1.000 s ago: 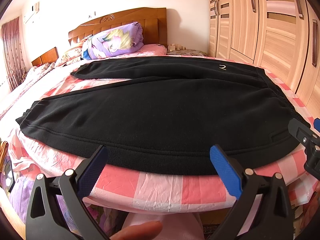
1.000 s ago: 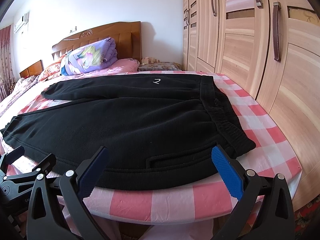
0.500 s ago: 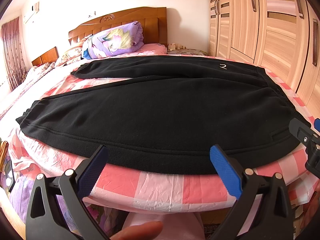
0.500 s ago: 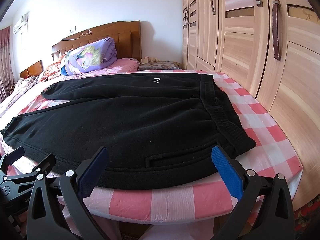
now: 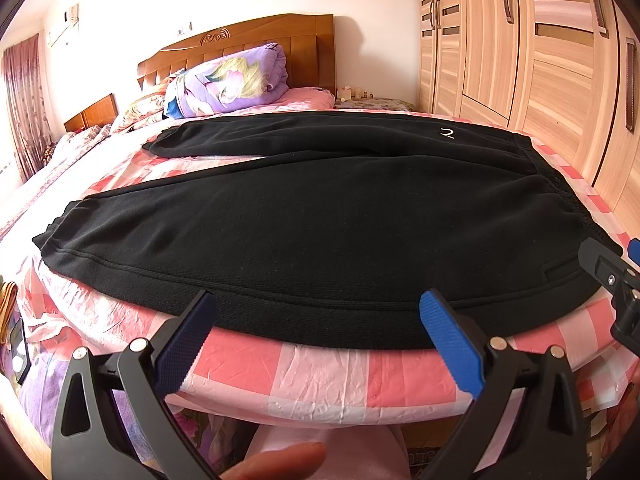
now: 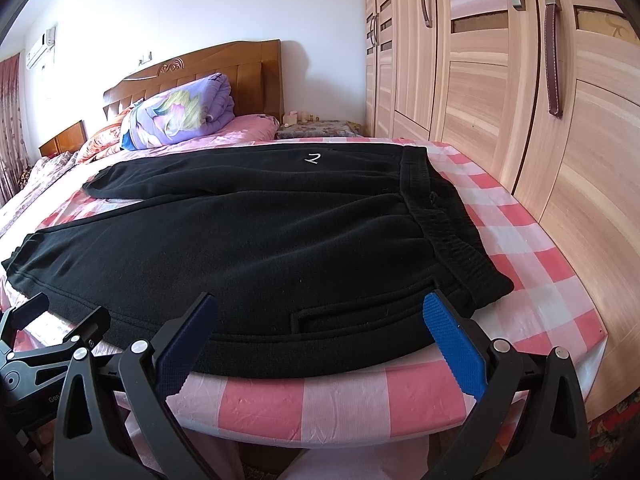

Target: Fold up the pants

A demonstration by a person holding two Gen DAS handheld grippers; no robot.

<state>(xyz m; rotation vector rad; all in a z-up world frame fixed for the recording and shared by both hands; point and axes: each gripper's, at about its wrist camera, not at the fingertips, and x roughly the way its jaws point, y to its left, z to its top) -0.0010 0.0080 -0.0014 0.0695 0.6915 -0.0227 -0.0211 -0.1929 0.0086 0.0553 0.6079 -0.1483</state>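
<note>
1. Black sweatpants (image 5: 320,220) lie flat across the pink checkered bedsheet (image 5: 340,376), waistband (image 6: 448,236) on the wardrobe (image 6: 520,100) side, legs spread apart.
2. Left gripper (image 5: 320,336) is spread wide, grabbing nothing, tips right at the near hem.
3. Right gripper (image 6: 320,336): same deal, gaping by the pocket (image 6: 360,314).

Checked bed (image 5: 320,376); black pants (image 5: 320,232) flat atop
</note>
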